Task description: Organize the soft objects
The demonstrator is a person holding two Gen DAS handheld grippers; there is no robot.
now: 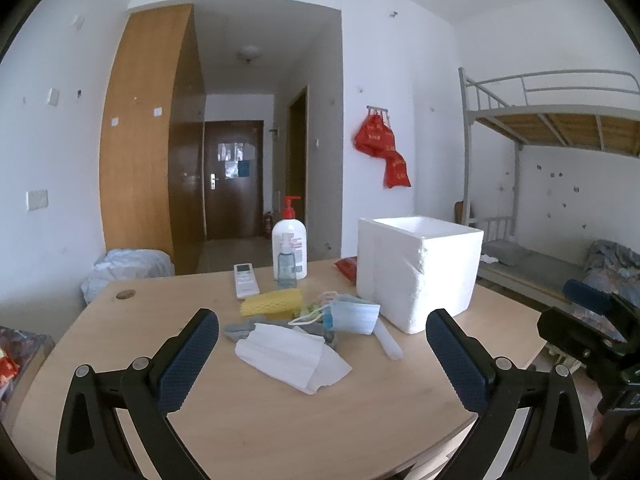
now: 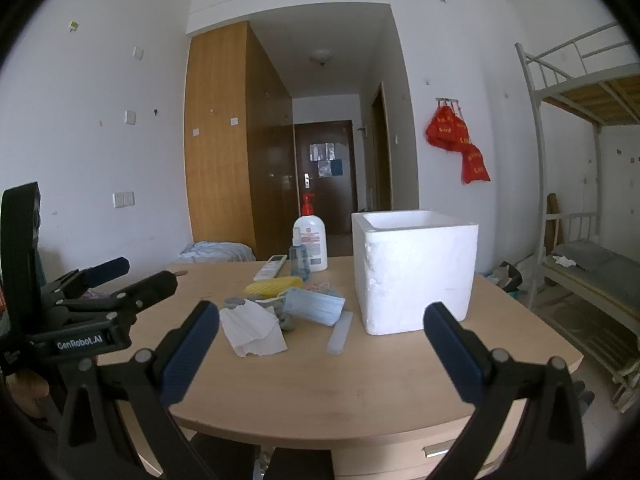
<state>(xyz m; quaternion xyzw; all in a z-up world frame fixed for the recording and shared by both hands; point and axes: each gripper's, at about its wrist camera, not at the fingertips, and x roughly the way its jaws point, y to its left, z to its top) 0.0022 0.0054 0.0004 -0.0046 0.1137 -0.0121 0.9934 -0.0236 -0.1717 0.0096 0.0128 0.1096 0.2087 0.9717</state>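
Table (image 1: pixel 248 420) under both tools. White foam box (image 2: pixel 416 268) ahead of right tool (image 2: pixel 320 344), open top. Soft pile just ahead of left tool (image 1: pixel 322 344): white tissue (image 1: pixel 292 354), blue mask (image 1: pixel 354 312), yellow sponge (image 1: pixel 272 303). Both tools spread wide, holding nothing.

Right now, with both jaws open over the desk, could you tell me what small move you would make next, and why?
I would probably ease the left gripper forward and down onto the white tissue. It is the nearest soft item, lying loose in front of the open jaws, and the open foam box beside the pile looks a likely place for it.
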